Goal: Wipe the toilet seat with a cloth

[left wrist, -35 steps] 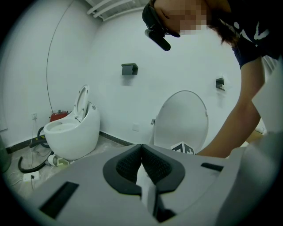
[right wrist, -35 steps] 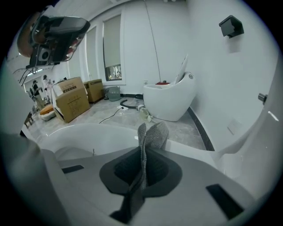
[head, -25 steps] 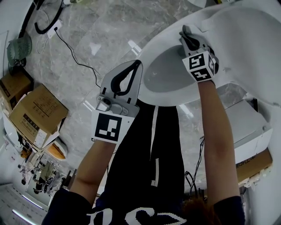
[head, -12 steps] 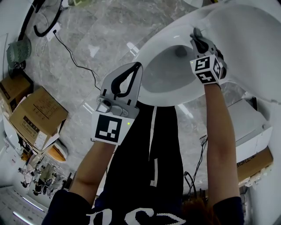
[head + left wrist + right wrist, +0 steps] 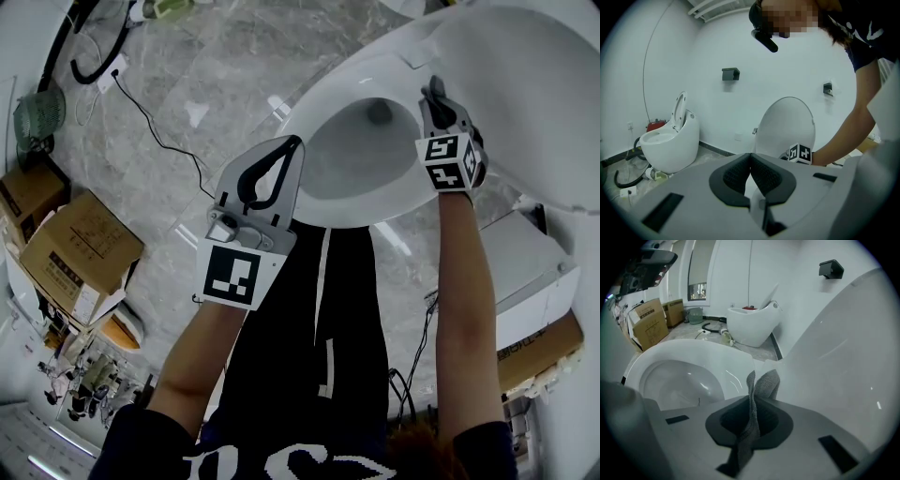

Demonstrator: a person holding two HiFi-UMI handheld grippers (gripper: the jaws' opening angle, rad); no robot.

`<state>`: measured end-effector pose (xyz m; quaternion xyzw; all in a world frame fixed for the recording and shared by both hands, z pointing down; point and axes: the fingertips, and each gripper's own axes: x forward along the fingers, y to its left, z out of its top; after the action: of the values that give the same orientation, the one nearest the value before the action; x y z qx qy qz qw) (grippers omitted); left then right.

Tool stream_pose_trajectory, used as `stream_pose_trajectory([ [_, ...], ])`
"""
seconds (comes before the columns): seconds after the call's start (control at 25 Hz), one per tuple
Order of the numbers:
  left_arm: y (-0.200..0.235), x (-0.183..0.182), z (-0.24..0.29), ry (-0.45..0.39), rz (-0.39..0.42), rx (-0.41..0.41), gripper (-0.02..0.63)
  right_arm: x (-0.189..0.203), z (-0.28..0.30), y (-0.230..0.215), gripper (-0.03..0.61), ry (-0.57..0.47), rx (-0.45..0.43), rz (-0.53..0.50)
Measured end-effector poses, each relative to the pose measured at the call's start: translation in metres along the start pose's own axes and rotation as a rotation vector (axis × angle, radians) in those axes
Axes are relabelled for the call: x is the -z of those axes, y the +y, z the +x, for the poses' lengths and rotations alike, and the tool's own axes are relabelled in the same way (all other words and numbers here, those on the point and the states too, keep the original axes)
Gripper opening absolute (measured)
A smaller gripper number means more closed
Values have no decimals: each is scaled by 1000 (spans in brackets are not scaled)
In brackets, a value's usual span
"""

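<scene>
The white toilet (image 5: 323, 94) lies at the upper right of the head view, its lid (image 5: 525, 84) raised. My right gripper (image 5: 434, 89) rests on the right side of the seat rim beside the open bowl (image 5: 361, 150). It is shut on a grey mesh cloth (image 5: 764, 383), which sticks up between the jaws of that gripper (image 5: 751, 401) against the seat (image 5: 693, 350) and lid (image 5: 843, 357). My left gripper (image 5: 295, 142) hangs over the floor just left of the toilet, shut with nothing in it. In the left gripper view, that gripper (image 5: 750, 157) faces the lid (image 5: 787, 122).
Cardboard boxes (image 5: 80, 248) stand at the left, with a black cable (image 5: 159, 141) across the marble floor. A second toilet (image 5: 670, 140) stands by the wall. A white unit (image 5: 530, 281) and a box (image 5: 534, 352) sit to the right. The person's legs are below the bowl.
My right gripper has slid with the cloth along the seat rim to the right, uncovering more of the bowl. The left gripper has stayed in place.
</scene>
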<state>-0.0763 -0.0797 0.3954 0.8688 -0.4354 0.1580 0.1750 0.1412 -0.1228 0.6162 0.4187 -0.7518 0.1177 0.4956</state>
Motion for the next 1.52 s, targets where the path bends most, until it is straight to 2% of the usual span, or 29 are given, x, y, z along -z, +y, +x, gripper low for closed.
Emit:
stream_pose_trajectory([
  [0.2,-6,-1,1,-2,7,5,20,31,-18,7,28,53,2,-1],
  [0.36,-12,-4,1,-9,7,5,20,57,-34,14,28,93,-5,44],
  [0.44,-17,-6,1,-10,10,8,20,69,-41,18,28,119,-10,89],
  [0.52,-23,-9,2,-12,12,13,20,77,-56,15,26,95,3,202],
  [0.6,-28,-13,3,-18,15,17,20,75,-80,7,26,-17,30,344],
  [0.8,-38,-28,2,-37,24,25,20,43,-155,-15,26,-381,60,673],
  [0.92,-42,-42,0,-51,32,29,20,13,-208,-30,26,-594,96,791],
  [1.04,-46,-54,3,-65,36,27,20,-16,-248,-38,25,-719,136,762],
  [1.2,-52,-81,-2,-82,37,21,20,-61,-311,-44,25,-786,212,593],
  [1.28,-55,-101,-11,-102,39,18,20,-83,-346,-46,25,-812,233,540],
  [1.52,-80,-173,-36,-164,77,54,20,-124,-441,-66,25,-877,234,536],
])
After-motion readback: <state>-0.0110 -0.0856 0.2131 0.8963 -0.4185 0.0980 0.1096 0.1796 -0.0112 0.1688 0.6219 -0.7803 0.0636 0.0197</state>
